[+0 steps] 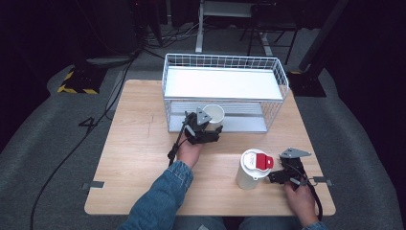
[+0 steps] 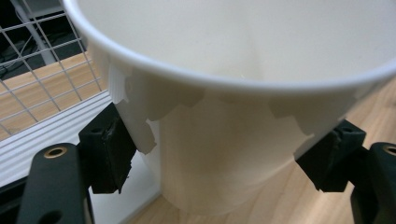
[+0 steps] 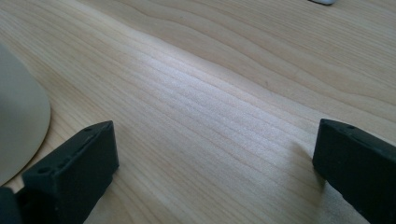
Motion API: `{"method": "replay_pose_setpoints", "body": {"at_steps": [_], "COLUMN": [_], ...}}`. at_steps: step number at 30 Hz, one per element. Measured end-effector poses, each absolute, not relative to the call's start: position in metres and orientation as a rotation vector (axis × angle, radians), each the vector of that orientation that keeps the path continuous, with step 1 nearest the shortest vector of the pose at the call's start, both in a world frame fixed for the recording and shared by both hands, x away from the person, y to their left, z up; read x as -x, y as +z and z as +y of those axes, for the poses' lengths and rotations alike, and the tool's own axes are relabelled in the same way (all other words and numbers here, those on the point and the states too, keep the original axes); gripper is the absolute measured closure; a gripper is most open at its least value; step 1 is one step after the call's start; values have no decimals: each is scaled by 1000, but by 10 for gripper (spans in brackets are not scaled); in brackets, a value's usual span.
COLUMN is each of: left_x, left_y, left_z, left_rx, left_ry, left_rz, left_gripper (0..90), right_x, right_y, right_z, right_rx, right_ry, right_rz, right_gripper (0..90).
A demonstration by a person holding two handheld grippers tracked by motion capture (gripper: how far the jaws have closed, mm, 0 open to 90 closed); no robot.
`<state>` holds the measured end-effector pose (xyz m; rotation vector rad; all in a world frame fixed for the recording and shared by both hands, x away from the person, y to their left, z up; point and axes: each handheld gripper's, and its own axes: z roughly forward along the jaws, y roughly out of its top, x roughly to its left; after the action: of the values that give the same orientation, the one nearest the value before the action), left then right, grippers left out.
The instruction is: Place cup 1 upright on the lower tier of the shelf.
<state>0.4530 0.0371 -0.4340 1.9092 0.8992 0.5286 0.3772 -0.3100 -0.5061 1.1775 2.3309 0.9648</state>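
A white paper cup (image 1: 213,114) hangs tilted just in front of the wire basket (image 1: 282,76), its open mouth facing the camera. My left gripper (image 1: 208,126) is shut on it. In the left gripper view both black pads (image 2: 109,154) press on the sides of the cup (image 2: 224,116), below its rolled rim. A white tub with a white and red lid (image 1: 252,168) stands near the table's front right. My right gripper (image 1: 274,176) rests just right of it, open, with bare wood between its jaws (image 3: 215,154). The tub's side (image 3: 18,126) shows at the left edge of that view.
The white wire basket holds a white shelf board (image 1: 220,82) and stands at the back of the wooden table (image 1: 139,158); its mesh (image 2: 37,56) is close behind the cup. A person's denim sleeve (image 1: 160,201) comes in from the front. Cables lie on the grey floor.
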Motion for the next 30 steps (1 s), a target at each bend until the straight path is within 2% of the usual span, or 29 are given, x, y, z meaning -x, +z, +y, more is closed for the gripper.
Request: {"method": "replay_pose_setpoints", "body": {"at_steps": [23, 30], "left_x": [-497, -509], "left_y": [-461, -471], "left_z": [23, 20], "left_rx": [-1865, -1876], "left_ry": [562, 630], "left_rz": [950, 985], "left_gripper": [230, 228], "right_x": [-377, -377], "right_y": [-506, -506], "right_z": [-310, -310], "right_rx": [-1174, -1174], "right_ry": [965, 965], "right_rz": [2331, 2331], "right_gripper": [2, 2]}}
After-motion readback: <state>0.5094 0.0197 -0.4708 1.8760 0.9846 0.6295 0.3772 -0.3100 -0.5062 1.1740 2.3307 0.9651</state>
